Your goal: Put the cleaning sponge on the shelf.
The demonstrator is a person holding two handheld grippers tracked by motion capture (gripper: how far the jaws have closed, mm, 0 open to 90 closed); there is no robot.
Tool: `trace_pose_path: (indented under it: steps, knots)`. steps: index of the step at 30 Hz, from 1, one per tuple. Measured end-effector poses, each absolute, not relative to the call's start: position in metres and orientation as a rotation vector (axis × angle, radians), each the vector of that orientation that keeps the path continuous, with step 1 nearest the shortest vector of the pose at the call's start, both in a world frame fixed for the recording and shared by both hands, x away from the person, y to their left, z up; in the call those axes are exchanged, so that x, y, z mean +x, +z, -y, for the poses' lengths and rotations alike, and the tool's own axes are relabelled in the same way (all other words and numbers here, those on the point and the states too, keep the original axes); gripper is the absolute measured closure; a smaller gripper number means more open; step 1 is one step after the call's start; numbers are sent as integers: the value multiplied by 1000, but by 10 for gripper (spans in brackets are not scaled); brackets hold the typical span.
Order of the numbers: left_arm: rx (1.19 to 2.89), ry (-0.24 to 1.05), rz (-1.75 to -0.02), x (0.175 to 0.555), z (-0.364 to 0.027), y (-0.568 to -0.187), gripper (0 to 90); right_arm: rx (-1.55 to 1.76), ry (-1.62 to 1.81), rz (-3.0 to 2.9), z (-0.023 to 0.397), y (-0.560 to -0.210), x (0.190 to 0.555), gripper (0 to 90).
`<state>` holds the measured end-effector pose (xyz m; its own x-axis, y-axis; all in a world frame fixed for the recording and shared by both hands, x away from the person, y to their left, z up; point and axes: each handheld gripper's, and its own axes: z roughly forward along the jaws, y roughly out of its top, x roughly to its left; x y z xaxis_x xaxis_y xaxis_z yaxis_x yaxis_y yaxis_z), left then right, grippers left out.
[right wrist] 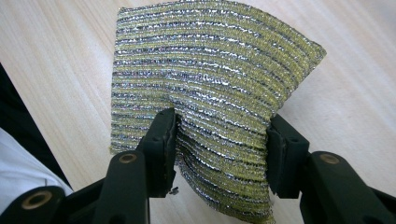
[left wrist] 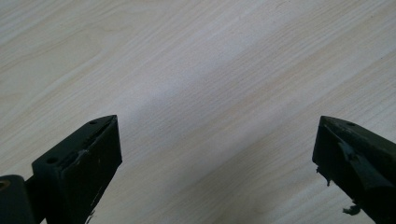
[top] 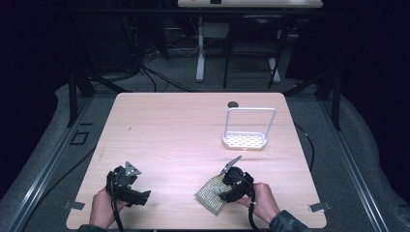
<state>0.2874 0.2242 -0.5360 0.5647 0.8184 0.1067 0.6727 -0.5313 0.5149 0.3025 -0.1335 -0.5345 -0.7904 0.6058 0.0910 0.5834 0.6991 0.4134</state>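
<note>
A yellow-and-silver striped scouring pad [top: 210, 195] lies at the near right of the wooden table [top: 179, 130]. My right gripper [top: 223, 195] is shut on it. In the right gripper view the two jaws pinch the pad [right wrist: 210, 65] from both sides, so it bulges and creases between the right gripper [right wrist: 218, 123] pads. My left gripper [top: 143, 197] rests at the near left, held by a hand. Its jaws stand wide apart in the left gripper view, and the left gripper [left wrist: 217, 135] has only bare wood between them.
A white perforated tray with a tall wire handle [top: 245, 140] stands at the right of the table, beyond the pad. A small dark round object [top: 233, 104] lies near the far edge. Desk legs and cables are on the floor behind.
</note>
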Motion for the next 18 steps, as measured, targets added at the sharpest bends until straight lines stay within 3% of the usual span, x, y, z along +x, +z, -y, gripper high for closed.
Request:
trace_pose_path:
  steps: [18]
  knots:
    - [2382, 475, -1206, 287, -223, -536, 18, 1079, 762, -2716, 160, -511, 306, 513]
